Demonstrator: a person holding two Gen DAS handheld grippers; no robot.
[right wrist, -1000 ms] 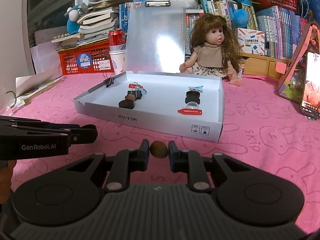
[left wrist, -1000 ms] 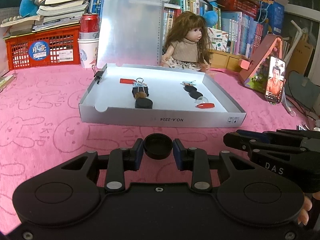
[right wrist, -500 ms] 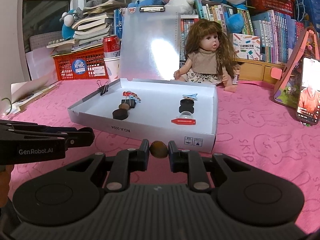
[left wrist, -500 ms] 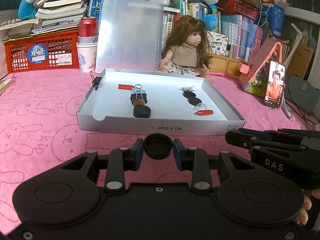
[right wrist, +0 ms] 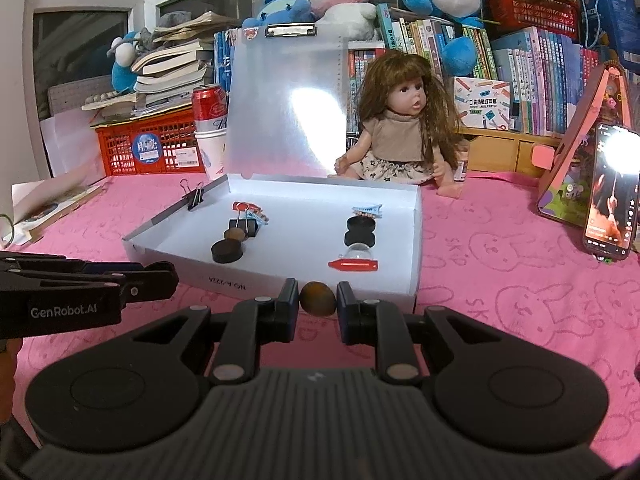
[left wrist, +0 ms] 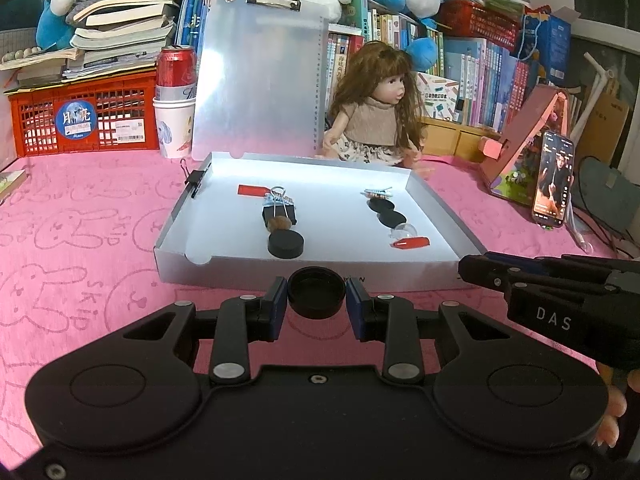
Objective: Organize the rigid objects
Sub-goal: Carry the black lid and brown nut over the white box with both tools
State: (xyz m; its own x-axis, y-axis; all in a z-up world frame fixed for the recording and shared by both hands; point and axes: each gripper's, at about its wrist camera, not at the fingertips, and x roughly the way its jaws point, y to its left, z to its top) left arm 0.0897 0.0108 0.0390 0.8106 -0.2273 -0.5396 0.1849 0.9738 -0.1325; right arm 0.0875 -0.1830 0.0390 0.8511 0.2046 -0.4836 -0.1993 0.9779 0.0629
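Black cap (left wrist: 317, 293) clamped in left gripper (left wrist: 317, 300), nearer the white tray (left wrist: 256, 267) than a second ago; brown nut, probably, (right wrist: 317, 298) pinched in right gripper (right wrist: 317, 305), likewise closer, both ready for placing.

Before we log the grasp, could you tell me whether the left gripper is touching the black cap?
Touching: in the left wrist view both left gripper pads press the black cap's sides.

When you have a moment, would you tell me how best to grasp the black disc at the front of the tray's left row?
Grip the black disc across its round side wall, coming from above: it lies flat, and the brown ball crowds its far side.
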